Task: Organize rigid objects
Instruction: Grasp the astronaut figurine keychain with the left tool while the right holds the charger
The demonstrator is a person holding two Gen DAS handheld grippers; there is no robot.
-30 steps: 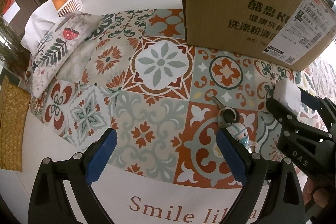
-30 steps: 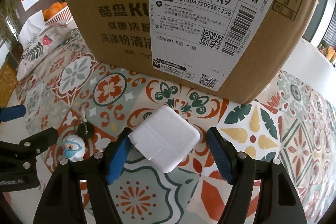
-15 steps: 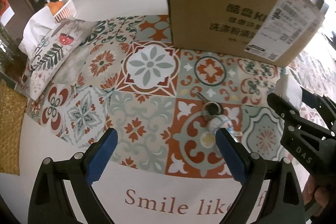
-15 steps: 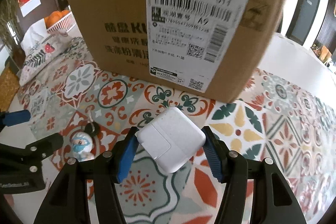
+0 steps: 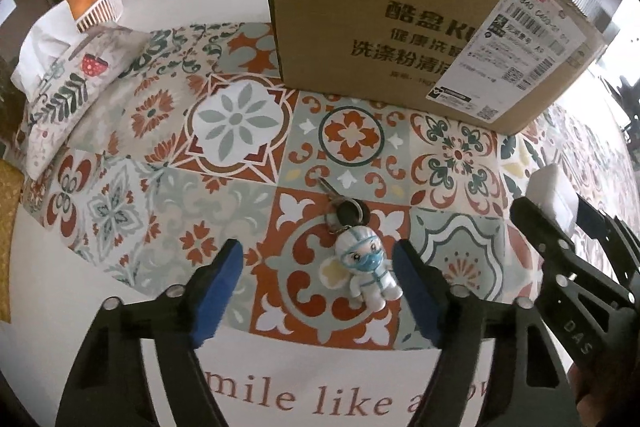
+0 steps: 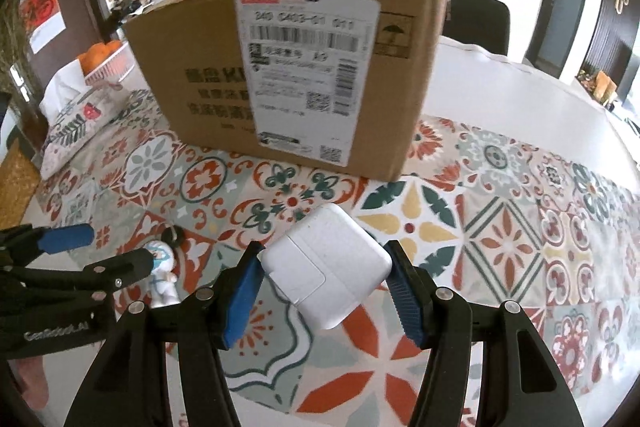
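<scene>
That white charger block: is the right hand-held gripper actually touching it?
Touching. In the right wrist view, both blue pads of the right hand-held gripper press against opposite sides of the white charger block, which hangs clear above the patterned tablecloth.

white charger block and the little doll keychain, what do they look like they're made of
White charger block: likely hard plastic, smooth semi-gloss shell with crisp rounded edges. Doll keychain: probably moulded plastic or vinyl, glossy painted surface, though soft rubber can't be ruled out; its ring and key look metal, grey and thin.
</scene>
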